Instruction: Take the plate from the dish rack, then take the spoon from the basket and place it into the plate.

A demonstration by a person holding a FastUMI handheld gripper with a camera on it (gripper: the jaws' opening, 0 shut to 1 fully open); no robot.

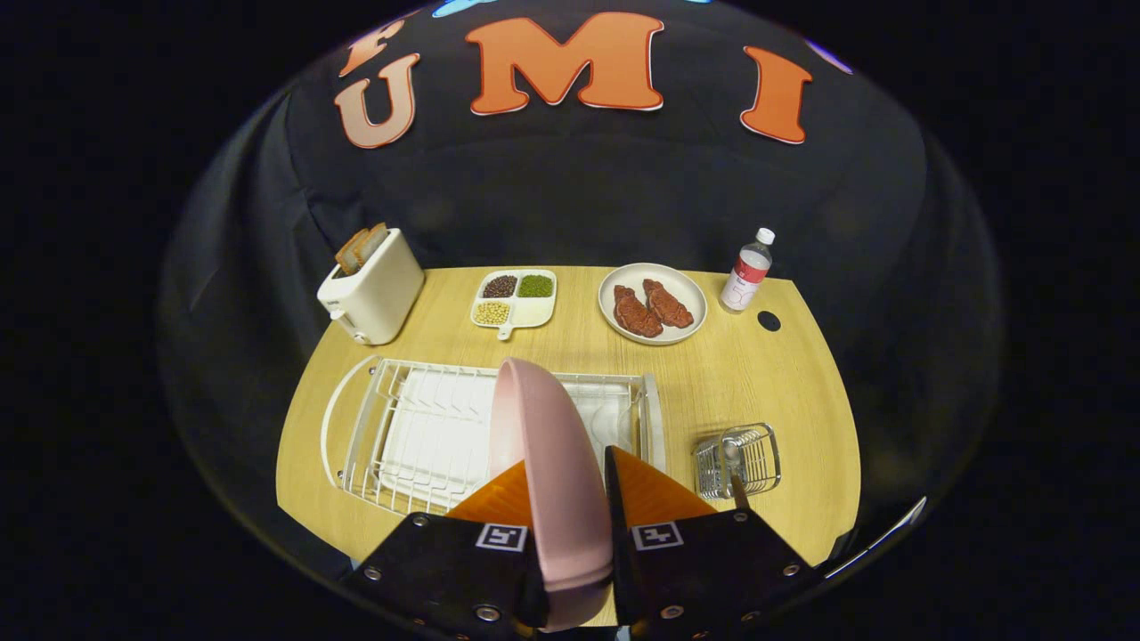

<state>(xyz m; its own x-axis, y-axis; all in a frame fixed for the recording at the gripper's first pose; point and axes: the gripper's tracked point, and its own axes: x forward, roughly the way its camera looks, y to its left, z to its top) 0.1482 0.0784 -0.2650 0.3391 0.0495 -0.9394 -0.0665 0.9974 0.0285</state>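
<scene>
Tool [566,485] pinching the pink plate [548,463] on edge, one finger on each face, plate upright between them and raised above the white dish rack [419,427]. Just right of the rack, a small wire basket [744,458] with the spoon [732,467] standing in it. Farther back on the tabletop [784,383]: toaster [372,287], divided tray of beans [517,298], plate of meat [652,303], bottle [746,271].

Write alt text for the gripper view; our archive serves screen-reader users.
The gripper is shut on a pink round plate held on edge above a white wire dish rack on a wooden table; a spoon stands in a small wire basket beside it.
</scene>
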